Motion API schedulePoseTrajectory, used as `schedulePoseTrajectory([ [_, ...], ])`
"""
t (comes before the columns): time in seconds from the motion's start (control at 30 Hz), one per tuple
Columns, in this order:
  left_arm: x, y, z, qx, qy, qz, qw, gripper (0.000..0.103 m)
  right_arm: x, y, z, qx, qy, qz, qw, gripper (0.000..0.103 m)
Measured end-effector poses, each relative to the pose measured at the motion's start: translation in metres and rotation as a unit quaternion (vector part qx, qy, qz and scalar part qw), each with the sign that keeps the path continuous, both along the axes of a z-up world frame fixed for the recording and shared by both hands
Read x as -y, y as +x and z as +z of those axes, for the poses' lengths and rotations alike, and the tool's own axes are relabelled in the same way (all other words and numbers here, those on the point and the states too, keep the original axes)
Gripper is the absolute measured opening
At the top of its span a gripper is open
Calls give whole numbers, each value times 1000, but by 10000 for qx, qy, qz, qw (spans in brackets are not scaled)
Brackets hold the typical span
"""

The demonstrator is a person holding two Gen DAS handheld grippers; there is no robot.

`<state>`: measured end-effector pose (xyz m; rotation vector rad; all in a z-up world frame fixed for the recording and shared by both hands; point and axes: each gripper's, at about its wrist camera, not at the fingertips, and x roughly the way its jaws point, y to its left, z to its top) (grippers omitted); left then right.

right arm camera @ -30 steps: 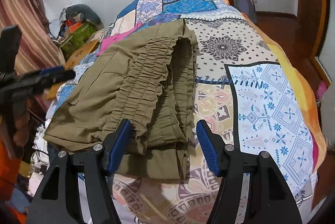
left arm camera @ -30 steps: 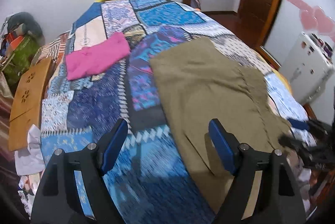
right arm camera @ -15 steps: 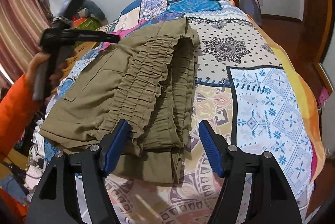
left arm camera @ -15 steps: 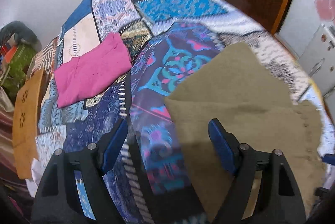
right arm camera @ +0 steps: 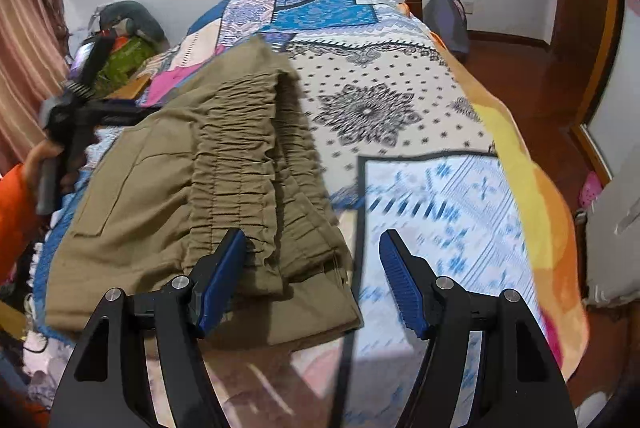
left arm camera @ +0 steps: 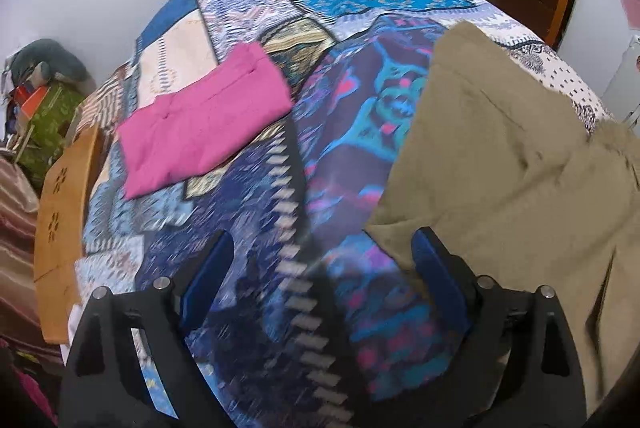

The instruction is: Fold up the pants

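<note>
Pants (right arm camera: pixel 168 196) lie on the bed (right arm camera: pixel 400 116), already folded over once; I judge another fold remains. My left tool (left arm camera: pixel 320 268) is opening, empty; right tool (right arm camera: pixel 312 280) gapes, gripping nothing

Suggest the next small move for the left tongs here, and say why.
Probably ease the left tongs toward the near corner of the olive pants and close on it. Their jaws are opening with only the patterned bedspread between them, and that corner lies just beside the right-hand pad. The right tongs already stand open over the gathered waistband, so both ends could then be lifted for another fold.
</note>
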<state>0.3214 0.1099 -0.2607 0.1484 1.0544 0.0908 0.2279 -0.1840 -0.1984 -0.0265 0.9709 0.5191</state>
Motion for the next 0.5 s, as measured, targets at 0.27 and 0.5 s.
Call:
schedulePoseTrajectory([
  [0.27, -27, -38, 2, -49, -224, 341, 9992, 93, -22, 54, -7, 48, -295, 394, 9988, 64],
  [0.5, -40, -70, 2, -39, -362, 630, 9973, 93, -51, 94, -12, -23, -372, 841, 9958, 64],
])
